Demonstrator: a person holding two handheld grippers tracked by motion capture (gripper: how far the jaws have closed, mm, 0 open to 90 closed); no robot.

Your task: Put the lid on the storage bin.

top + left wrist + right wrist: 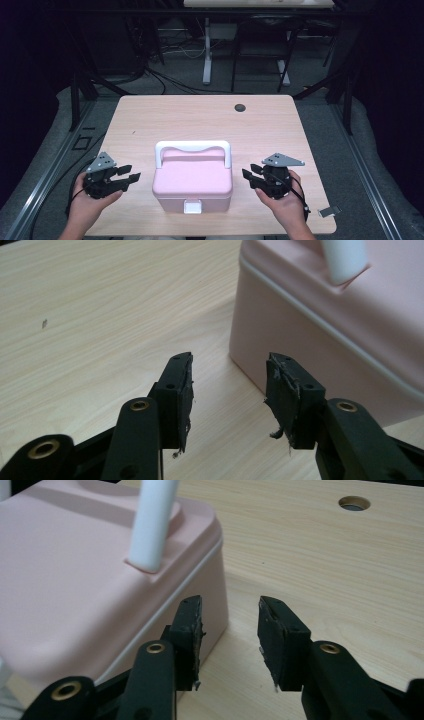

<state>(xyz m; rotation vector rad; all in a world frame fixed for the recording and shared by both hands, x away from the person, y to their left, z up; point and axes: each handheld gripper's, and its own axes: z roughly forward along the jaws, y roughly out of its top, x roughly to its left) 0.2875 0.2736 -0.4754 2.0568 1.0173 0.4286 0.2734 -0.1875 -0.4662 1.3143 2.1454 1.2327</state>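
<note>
A pink box (192, 182) with a white handle (193, 146) sits at the near middle of the tabletop (200, 115). The left tongs (131, 176) and right tongs (248, 176) flank it, each just beside a side wall, both spread and holding nothing.

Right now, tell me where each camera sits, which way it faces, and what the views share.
High view: above the person's side, looking forward and down on the table; both hands, left claw and right claw flank the pink box.
Left gripper view: rides the left claw, open, facing the box's side.
Right gripper view: rides the right claw, open, facing the box's other side.
Shared: box, white handle, table.
</note>
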